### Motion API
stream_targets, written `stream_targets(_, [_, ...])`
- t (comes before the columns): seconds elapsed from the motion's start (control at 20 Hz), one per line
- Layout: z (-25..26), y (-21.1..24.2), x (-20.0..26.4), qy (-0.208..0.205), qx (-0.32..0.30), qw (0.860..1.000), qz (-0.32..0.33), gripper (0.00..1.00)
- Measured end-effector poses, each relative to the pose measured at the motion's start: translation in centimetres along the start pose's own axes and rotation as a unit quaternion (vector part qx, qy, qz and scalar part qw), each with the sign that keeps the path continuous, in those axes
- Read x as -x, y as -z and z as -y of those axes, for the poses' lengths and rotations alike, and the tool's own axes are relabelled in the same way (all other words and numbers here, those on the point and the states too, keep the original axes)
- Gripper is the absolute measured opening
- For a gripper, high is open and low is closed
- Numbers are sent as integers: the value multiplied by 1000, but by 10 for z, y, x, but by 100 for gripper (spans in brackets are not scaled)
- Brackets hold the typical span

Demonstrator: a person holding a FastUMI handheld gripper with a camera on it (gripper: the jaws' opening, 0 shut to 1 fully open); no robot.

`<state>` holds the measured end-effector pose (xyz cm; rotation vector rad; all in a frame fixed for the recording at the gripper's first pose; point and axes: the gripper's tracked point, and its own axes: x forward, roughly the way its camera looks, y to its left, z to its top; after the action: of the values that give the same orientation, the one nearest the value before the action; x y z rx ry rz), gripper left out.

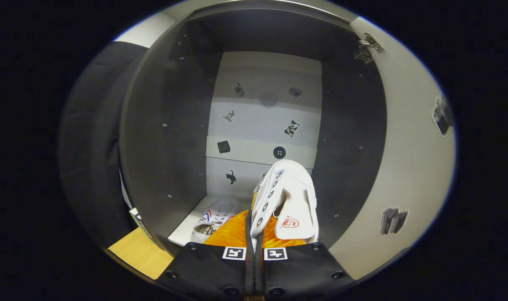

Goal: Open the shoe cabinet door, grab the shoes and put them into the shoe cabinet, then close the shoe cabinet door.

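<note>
I look into the open shoe cabinet (170, 138), with dark side walls and a pale back panel (262, 125) dotted with small stickers. My gripper (254, 234) is shut on a white lace-up shoe (287, 200), pinching its eyelet edge; the shoe hangs toe-up just ahead of the fingers, inside the cabinet opening. A second white shoe (214, 217) lies on the cabinet's pale floor, left of and below the held one. The cabinet door (408, 167) stands swung open to the right, its hinge (367, 46) at the top.
A strip of light wooden floor (139, 253) shows at the lower left, outside the cabinet. The dark booth wall (91, 146) hangs left of the cabinet. Stickers sit on the inner face of the open door.
</note>
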<state>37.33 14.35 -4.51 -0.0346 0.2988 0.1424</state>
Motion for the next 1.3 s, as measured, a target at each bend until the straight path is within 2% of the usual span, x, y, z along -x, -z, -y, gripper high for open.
stream_targets(0.3, [14,-4,-77,18,13,999,-23,2])
stream_targets(0.55, [11,40,-132,2,36,995,-88,2])
stream_targets(0.8, [10,82,-159,-9,42,990,-136,2])
stream_targets(1.1, [7,101,-174,-11,5,986,-164,3])
stream_targets(1.2, [6,108,-169,-17,2,984,-175,14])
stream_targets(1.3, [0,107,-158,-23,-10,985,-170,38])
